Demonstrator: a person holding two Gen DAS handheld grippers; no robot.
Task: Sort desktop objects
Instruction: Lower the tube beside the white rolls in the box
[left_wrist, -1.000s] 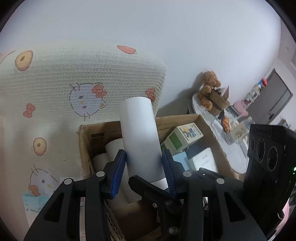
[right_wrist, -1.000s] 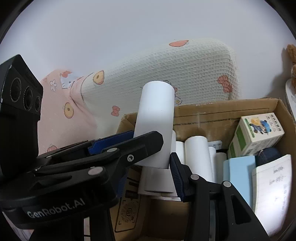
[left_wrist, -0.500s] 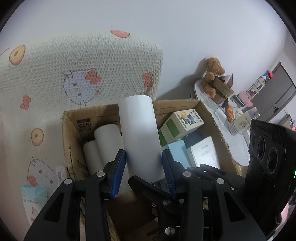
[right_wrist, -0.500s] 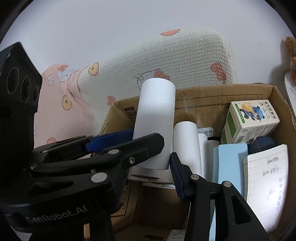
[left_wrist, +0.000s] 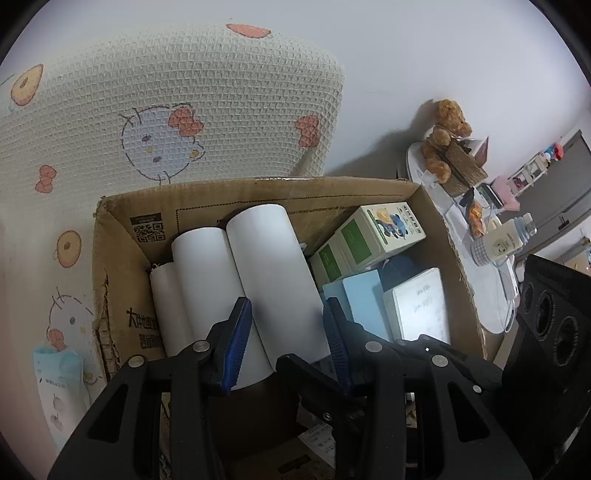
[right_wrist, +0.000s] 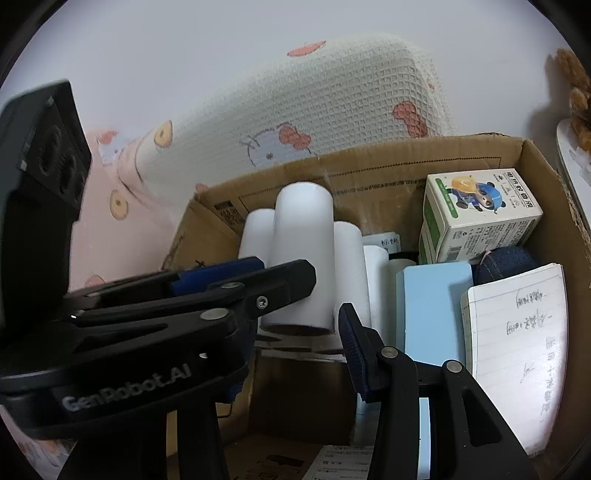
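Waffle-weave fabric, cream with cartoon cats and red bows, is filling the back of both views: a big cushion (left_wrist: 166, 110) is leaning against the pale wall behind everything else. In front of it a cardboard box (left_wrist: 122, 258) is sitting open, its flaps up, and it is crowded inside. At the right end of the box a lined notepad (right_wrist: 517, 350) with handwriting is standing on edge, a light blue block (right_wrist: 432, 310) is leaning just beside it, and a dark denim bundle (right_wrist: 506, 262) is peeking out behind them. A green and white carton (right_wrist: 480, 214) with a cartoon panda is lying against the back wall of the box.

On the left side of the box white paper rolls are lying side by side, and one more, the held roll (left_wrist: 273, 280), is tilting in over them. The left gripper (left_wrist: 288, 343) is clamping that roll, both blue pads pressing its sides near the lower end. The right gripper (right_wrist: 301, 312) is reaching in at the same spot; its right pad (right_wrist: 354, 350) is showing close to the roll's open lower end, but its other finger is hidden behind the left gripper's black frame, so I cannot tell whether it is gripping anything.

Off to the right, a small brown teddy bear (left_wrist: 447, 136) is sitting on a white surface (left_wrist: 495, 295) beside a white bottle (left_wrist: 506, 240).
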